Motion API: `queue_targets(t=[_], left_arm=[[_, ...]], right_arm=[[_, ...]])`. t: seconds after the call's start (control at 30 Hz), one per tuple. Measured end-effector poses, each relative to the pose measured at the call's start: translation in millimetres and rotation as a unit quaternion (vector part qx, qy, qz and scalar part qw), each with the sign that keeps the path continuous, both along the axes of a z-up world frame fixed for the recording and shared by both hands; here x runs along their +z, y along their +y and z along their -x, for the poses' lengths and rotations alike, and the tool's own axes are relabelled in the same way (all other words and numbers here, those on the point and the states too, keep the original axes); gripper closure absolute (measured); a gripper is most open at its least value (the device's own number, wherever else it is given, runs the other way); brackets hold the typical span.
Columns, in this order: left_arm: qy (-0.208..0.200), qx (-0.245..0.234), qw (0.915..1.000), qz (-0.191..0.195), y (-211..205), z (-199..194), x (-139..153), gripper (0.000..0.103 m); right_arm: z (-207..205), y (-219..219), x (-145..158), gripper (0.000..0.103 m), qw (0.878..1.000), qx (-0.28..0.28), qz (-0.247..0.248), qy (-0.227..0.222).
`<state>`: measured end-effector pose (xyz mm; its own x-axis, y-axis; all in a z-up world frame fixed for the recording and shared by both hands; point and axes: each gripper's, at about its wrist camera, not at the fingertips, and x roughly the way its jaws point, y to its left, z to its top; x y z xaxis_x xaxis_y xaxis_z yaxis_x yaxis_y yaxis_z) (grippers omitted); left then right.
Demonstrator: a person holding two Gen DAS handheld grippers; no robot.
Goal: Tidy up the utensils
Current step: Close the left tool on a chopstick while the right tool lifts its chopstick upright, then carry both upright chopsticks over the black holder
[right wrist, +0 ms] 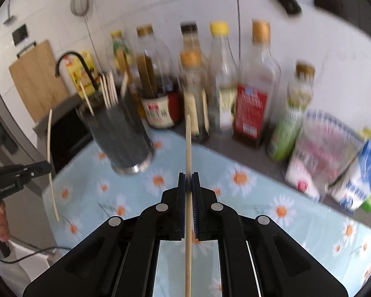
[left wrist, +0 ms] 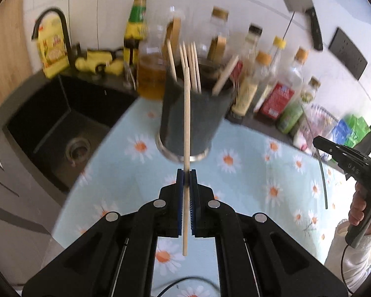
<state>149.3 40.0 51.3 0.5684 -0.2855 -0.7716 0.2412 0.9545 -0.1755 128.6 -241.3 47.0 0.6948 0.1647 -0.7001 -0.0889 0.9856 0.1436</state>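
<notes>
A dark cylindrical utensil holder point(left wrist: 190, 121) stands on the daisy-print mat point(left wrist: 247, 178) with several wooden chopsticks in it; it also shows in the right wrist view point(right wrist: 121, 136). My left gripper point(left wrist: 186, 175) is shut on a wooden chopstick point(left wrist: 187, 123), held upright in front of the holder. My right gripper point(right wrist: 188, 179) is shut on another wooden chopstick point(right wrist: 188, 143), held upright to the right of the holder. Each gripper shows in the other's view: the right one point(left wrist: 343, 153) and the left one point(right wrist: 24, 173) with its chopstick point(right wrist: 50, 163).
A row of sauce and oil bottles point(right wrist: 249, 86) lines the wall behind the mat. A black sink point(left wrist: 57, 133) with a black tap point(left wrist: 54, 24) lies left. Bags and packets point(right wrist: 334, 153) sit at the right. A cutting board point(right wrist: 34, 79) leans by the sink.
</notes>
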Motion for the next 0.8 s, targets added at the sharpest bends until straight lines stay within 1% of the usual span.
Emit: queue_targets(t=[0.1, 0.2, 0.3, 0.43, 0.57, 0.63, 0.73, 0.77, 0.8], left_arm=[[-0.021, -0.005, 0.9998, -0.001, 9.4, -16.0, 24.3, 0.098], [-0.041, -0.005, 0.9991, -0.001, 19.3, -31.4, 46.6, 0.098], [-0.064, -0.009, 0.9979, 0.001, 29.2, -47.0, 69.2, 0.098], [-0.087, -0.021, 0.9959, 0.010, 37.9, -64.3, 89.0, 0.098], [-0.098, -0.036, 0.9945, 0.006, 41.1, -82.1, 97.9, 0.098], [-0.103, -0.047, 0.9935, 0.012, 41.7, -90.0, 99.3, 0.098], [-0.107, -0.069, 0.9913, 0.032, 40.6, -104.8, 100.6, 0.098], [-0.111, -0.080, 0.9895, 0.048, 40.1, -109.6, 100.9, 0.098], [-0.115, -0.095, 0.9862, 0.072, 40.1, -113.4, 101.2, 0.098]], right_arm=[[-9.6, 7.6, 26.7, 0.098, 0.999, 0.011, -0.008, -0.031], [-17.3, 20.0, 55.9, 0.098, 0.997, 0.030, -0.016, -0.075], [-26.8, 29.7, 79.1, 0.098, 0.992, 0.050, -0.046, -0.108], [-45.1, 47.9, 101.1, 0.098, 0.986, 0.066, -0.066, -0.138], [-72.0, 67.5, 108.7, 0.098, 0.984, 0.070, -0.073, -0.150], [-86.7, 76.8, 110.6, 0.098, 0.981, 0.070, -0.082, -0.160], [-102.9, 87.6, 111.2, 0.098, 0.977, 0.072, -0.096, -0.179], [-108.3, 90.3, 111.2, 0.098, 0.975, 0.071, -0.098, -0.186], [-114.2, 93.9, 110.8, 0.098, 0.973, 0.071, -0.103, -0.196]])
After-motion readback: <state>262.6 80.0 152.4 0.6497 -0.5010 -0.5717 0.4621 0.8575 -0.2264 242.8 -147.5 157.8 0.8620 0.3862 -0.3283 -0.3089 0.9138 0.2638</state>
